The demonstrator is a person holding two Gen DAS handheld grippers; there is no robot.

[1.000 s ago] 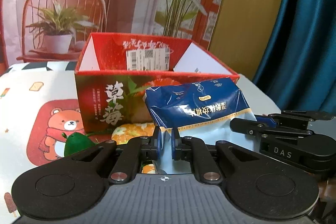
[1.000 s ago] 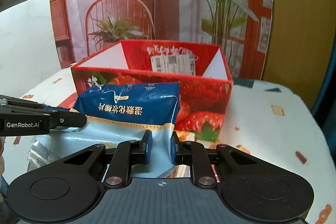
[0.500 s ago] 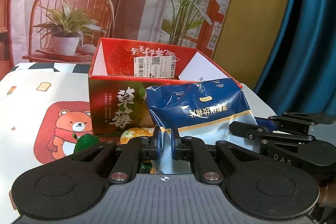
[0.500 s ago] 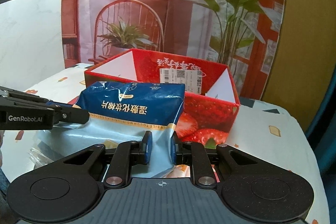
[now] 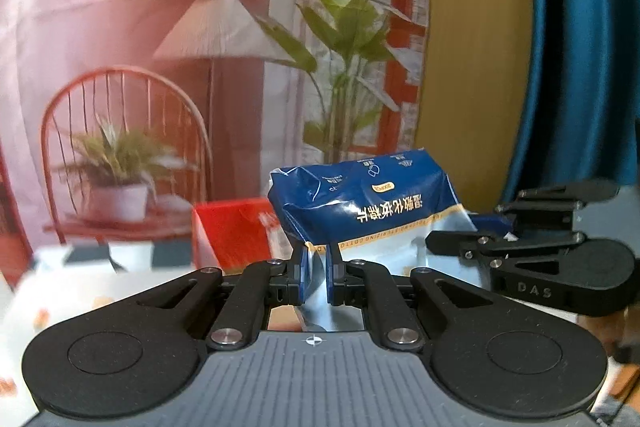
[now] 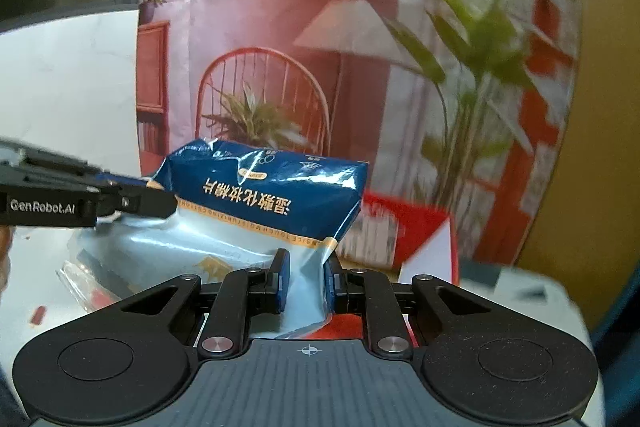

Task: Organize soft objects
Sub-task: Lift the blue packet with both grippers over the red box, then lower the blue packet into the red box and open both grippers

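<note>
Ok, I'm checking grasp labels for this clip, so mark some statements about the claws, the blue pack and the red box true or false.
1. Both claws grip the blue pack. True: left claw and right claw each pinch its pale lower edge.
2. The pack lies inside the red box. False: it is held up in front of the box.
3. The pack's printed text reads upside down. True.
4. The right claw is open and holds nothing. False: it is shut on the pack.
</note>
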